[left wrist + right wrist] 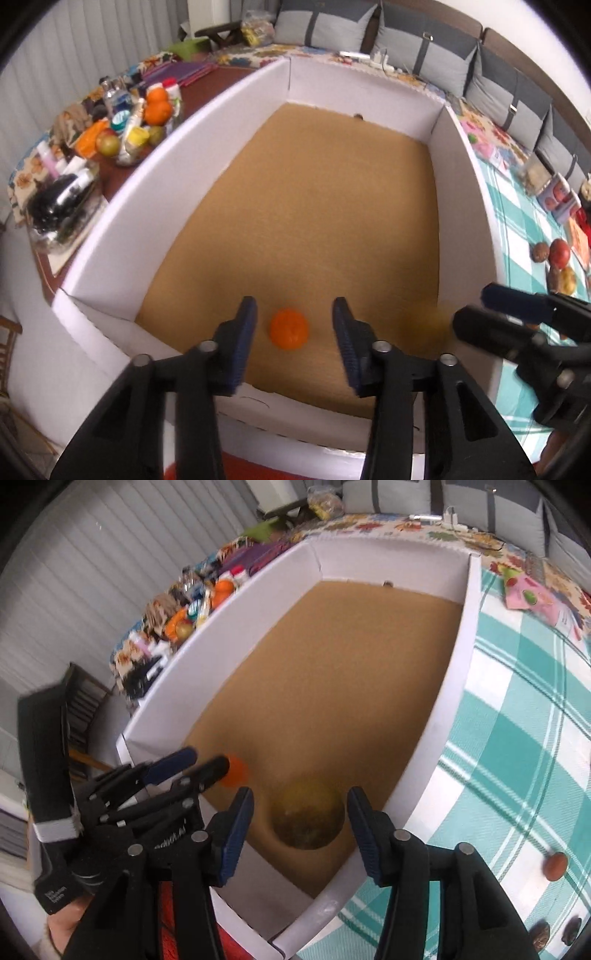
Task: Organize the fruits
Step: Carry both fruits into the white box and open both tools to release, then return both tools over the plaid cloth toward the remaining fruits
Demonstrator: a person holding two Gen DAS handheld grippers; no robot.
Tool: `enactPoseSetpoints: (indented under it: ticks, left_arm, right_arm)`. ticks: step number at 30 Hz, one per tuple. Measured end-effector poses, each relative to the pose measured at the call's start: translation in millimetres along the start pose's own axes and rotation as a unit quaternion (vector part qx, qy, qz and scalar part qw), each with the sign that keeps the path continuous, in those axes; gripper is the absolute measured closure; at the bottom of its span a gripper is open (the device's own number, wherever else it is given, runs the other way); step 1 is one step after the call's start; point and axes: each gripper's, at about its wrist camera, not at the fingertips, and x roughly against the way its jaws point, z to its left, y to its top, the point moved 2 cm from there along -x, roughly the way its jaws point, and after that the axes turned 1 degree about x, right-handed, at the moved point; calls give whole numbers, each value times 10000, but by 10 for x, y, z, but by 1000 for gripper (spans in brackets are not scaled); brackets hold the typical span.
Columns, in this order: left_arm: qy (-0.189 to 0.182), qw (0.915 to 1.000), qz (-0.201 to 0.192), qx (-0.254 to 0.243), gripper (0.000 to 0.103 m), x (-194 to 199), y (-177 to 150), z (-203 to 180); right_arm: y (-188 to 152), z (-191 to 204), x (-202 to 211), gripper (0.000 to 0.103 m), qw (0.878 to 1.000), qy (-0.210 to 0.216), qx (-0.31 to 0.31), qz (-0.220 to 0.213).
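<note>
A big white box (pixel 155 192) with a brown floor stands on the table. An orange (pixel 288 328) lies on its floor near the front wall, below my open left gripper (pixel 294 321); it shows blurred in the right wrist view (pixel 236 771). A yellow-green fruit (pixel 308 814), blurred, sits in the box's near corner, between the fingers of my open right gripper (pixel 299 810), apart from both pads. In the left wrist view it is a faint blur (pixel 434 321) beside the right gripper (pixel 476 306). The left gripper also shows in the right wrist view (pixel 207 760).
More fruits (pixel 557 254) lie on the teal checked cloth (pixel 517 720) right of the box; one brown fruit (pixel 555 865) is near. Left of the box is a heap of oranges, apples and bottles (pixel 147 114). Grey cushions (pixel 424 44) line the back.
</note>
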Motion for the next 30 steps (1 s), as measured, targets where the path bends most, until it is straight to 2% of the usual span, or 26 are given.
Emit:
enactPoseSetpoints:
  ticks: [5, 7, 9, 11, 13, 16, 19, 20, 22, 25, 28, 30]
  left_arm:
    - [20, 9991, -412, 50, 51, 229, 97, -72]
    - [-49, 9980, -635, -66, 44, 323, 94, -196]
    - [-228, 9959, -846, -215, 37, 391, 67, -393]
    - [-587, 9936, -880, -390, 33, 388, 17, -614]
    - [-761, 9904, -945, -663, 26, 351, -15, -821]
    - [-687, 9842, -1089, -1217, 20, 220, -65, -1125]
    - [-382, 9855, -596, -1544, 21, -24, -138, -1323]
    - [-225, 9844, -627, -1629, 21, -25, -159, -1354]
    - [-157, 9834, -758, -1642, 20, 38, -176, -1368]
    - [-137, 9865, -679, -1486, 18, 55, -249, -1290]
    - [-107, 9861, -694, -1508, 18, 70, -326, -1286]
    - [33, 9843, -694, -1625, 19, 78, -348, -1320]
  right_arm:
    - [54, -107, 389, 44, 9985, -55, -73, -545]
    - [39, -158, 661, 44, 9966, -129, -41, -814]
    - [-29, -255, 945, 41, 9941, -240, -25, -1056]
    - [-194, -419, 1179, 36, 9915, -419, -22, -1234]
    - [-441, -619, 1388, 27, 9885, -669, -44, -1358]
    - [-1004, -1002, 1538, 22, 9818, -1234, -206, -1432]
    - [-1666, -1475, 1618, 22, 9726, -1822, -548, -1332]
    - [-1924, -1641, 1643, 22, 9663, -2120, -663, -1304]
    - [-2341, -1930, 1700, 22, 9541, -2590, -899, -1204]
    - [-2857, -2286, 1800, 22, 9362, -3029, -1351, -1162]
    - [-3196, -2511, 1832, 22, 9207, -3293, -1711, -1211]
    - [-3310, -2665, 1850, 22, 9161, -3310, -1914, -1205]
